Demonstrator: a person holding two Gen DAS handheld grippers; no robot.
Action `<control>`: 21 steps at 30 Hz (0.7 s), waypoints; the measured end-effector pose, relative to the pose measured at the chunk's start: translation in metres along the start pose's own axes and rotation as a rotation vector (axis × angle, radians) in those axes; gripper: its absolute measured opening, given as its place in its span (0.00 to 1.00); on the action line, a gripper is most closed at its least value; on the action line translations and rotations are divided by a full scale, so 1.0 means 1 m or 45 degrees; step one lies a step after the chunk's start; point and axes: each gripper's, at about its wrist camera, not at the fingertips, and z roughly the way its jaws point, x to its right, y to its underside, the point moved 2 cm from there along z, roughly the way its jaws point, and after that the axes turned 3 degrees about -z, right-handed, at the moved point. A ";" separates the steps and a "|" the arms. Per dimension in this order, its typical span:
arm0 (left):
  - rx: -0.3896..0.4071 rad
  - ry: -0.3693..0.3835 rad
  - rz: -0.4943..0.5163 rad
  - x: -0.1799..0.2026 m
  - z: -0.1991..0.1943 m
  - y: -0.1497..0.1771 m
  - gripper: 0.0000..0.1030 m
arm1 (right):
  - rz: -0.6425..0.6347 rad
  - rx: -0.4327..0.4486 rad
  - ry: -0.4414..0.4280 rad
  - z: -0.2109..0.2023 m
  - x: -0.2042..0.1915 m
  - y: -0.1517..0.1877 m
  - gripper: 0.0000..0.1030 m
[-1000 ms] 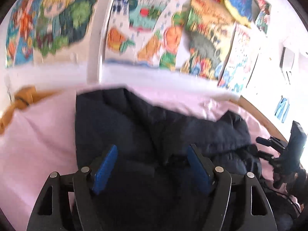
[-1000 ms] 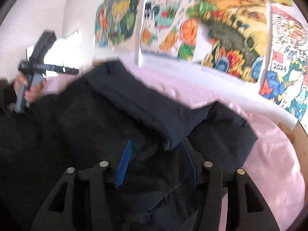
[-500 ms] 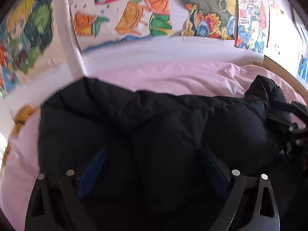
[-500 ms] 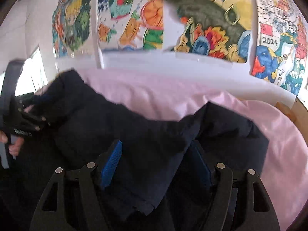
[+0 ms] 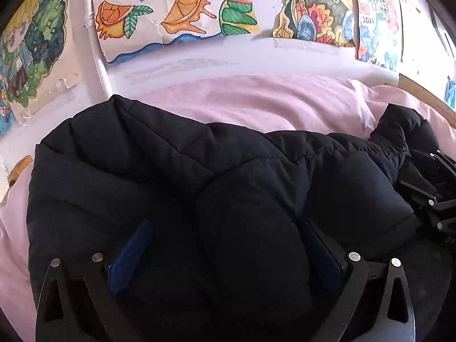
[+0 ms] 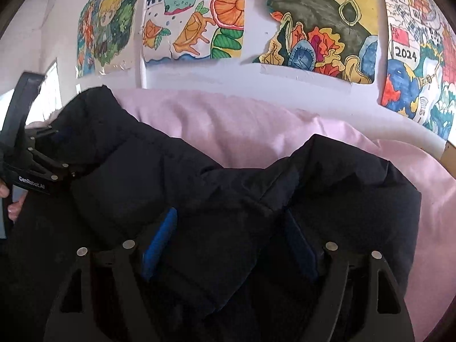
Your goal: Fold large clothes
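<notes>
Both grippers set into a dark puffer jacket on a pink-sheeted bed.

The jacket (image 5: 176, 176) lies in a bulky heap across the pink sheet (image 5: 256, 102), below a white wall hung with colourful drawings (image 5: 176, 14). The left gripper (image 5: 228, 245) has its blue-padded fingers (image 5: 131, 253) spread wide, with a fat quilted fold of the jacket bulging up between them; whether the pads actually pinch the cloth I cannot tell. The right gripper (image 6: 230, 245) likewise has its fingers (image 6: 159, 242) spread apart, and a flap of the jacket (image 6: 199, 199) lies between them; a firm grip cannot be confirmed here either. In the right wrist view the left gripper (image 6: 31, 168) shows at the left edge, against the jacket's raised end, held by a hand (image 6: 12, 202).
</notes>
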 end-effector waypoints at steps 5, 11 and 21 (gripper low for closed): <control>0.060 0.017 -0.012 -0.002 -0.011 0.005 1.00 | 0.000 0.017 0.004 -0.003 -0.001 0.002 0.73; 0.080 0.016 -0.053 -0.006 -0.034 0.001 1.00 | 0.060 0.027 -0.061 -0.018 0.009 -0.001 0.78; 0.110 -0.030 -0.102 -0.001 -0.105 -0.007 1.00 | 0.089 0.015 -0.132 -0.080 0.012 -0.010 0.85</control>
